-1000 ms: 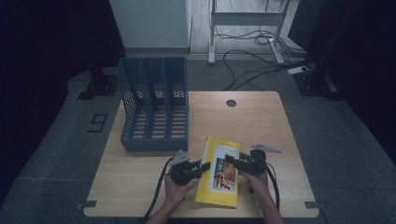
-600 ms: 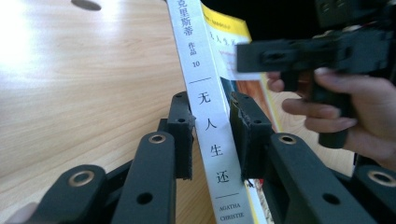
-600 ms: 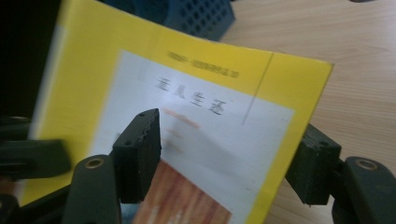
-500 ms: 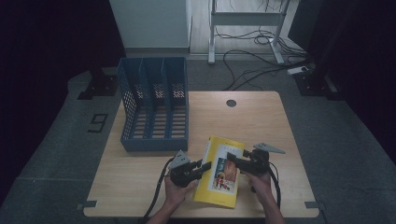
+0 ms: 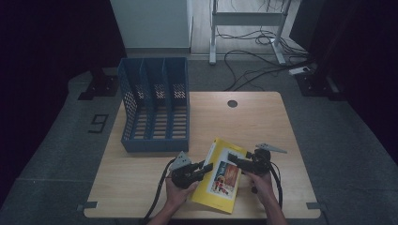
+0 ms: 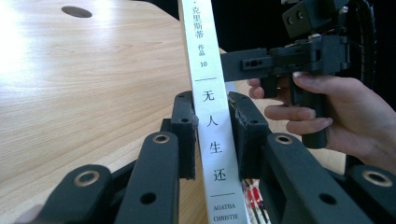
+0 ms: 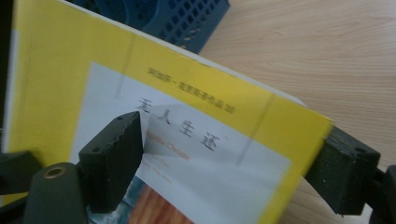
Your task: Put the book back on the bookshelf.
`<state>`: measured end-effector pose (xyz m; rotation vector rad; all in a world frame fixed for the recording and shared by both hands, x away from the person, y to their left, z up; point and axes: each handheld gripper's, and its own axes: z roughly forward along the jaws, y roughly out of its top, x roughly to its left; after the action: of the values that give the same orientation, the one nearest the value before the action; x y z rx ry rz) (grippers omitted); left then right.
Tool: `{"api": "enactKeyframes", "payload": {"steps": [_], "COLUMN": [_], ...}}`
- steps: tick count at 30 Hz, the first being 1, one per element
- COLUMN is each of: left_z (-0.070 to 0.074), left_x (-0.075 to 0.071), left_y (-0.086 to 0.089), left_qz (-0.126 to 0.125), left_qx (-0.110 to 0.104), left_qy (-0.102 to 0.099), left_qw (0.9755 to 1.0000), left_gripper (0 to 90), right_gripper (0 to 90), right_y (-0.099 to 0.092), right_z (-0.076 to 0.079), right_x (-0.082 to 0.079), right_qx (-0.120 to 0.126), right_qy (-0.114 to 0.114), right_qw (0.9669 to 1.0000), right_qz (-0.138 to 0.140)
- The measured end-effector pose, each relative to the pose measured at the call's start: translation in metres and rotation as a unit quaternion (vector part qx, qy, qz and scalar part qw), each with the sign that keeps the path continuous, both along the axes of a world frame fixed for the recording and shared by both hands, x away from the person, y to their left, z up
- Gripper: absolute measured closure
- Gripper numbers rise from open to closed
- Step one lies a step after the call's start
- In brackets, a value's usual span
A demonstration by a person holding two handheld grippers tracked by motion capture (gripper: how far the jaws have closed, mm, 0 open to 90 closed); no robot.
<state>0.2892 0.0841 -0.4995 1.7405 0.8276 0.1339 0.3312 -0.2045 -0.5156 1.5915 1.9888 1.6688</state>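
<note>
Behind the yellow book point(image 5: 219, 176), the blue file rack's point(image 5: 155, 140) three compartments hold nothing.

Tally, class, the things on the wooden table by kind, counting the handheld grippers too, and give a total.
Yellow paperback book: 1
Blue plastic three-slot file rack: 1
Black two-jaw grippers: 2, the left gripper and the right gripper
Total: 4

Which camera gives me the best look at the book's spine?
The left gripper view: the white spine runs upright between the left gripper pads, its lettering readable. The high view shows the book's yellow cover small, from above; the right gripper view shows the front cover close.
</note>
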Motion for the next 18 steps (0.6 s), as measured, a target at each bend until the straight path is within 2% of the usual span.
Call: {"api": "enactKeyframes", "payload": {"steps": [3,7,9,13,14,15,16,18], "left_z": [0.001,0.007,0.01,0.014,0.014,0.014,0.014,0.013], "left_x": [0.0,-0.001,-0.002,-0.006,-0.006,-0.006,-0.006,-0.007], "left_y": [0.001,0.001,0.002,0.001,0.0,0.0,-0.002,-0.004], "left_qz": [-0.003,-0.01,-0.013,-0.015,-0.016,-0.021,-0.024,-0.024], "left_qx": [0.0,0.006,0.005,0.015,0.016,0.014,0.014,0.025], "left_qy": [0.001,-0.007,-0.01,-0.025,-0.027,-0.025,-0.025,-0.029], "left_qw": [1.0,0.9999,0.9999,0.9995,0.9994,0.9994,0.9993,0.999], "left_gripper": [73.1,72.5,72.1,71.1,70.8,70.7,70.8,71.0], "right_gripper": [17.8,18.2,19.4,24.8,24.7,29.3,30.3,35.5], "right_y": [0.001,0.003,0.004,0.004,0.004,0.005,0.006,0.013], "right_z": [0.003,0.009,0.015,0.031,0.035,0.037,0.039,0.042], "right_x": [-0.001,-0.004,-0.007,-0.014,-0.016,-0.018,-0.019,-0.022], "right_qx": [-0.003,-0.012,-0.019,-0.021,-0.02,-0.02,-0.016,-0.022], "right_qy": [-0.004,-0.012,-0.022,-0.051,-0.059,-0.064,-0.069,-0.077], "right_qw": [1.0,0.9998,0.9996,0.9984,0.998,0.9977,0.9975,0.9965], "right_qz": [-0.002,-0.006,-0.009,-0.013,-0.009,-0.003,0.007,0.023]}}
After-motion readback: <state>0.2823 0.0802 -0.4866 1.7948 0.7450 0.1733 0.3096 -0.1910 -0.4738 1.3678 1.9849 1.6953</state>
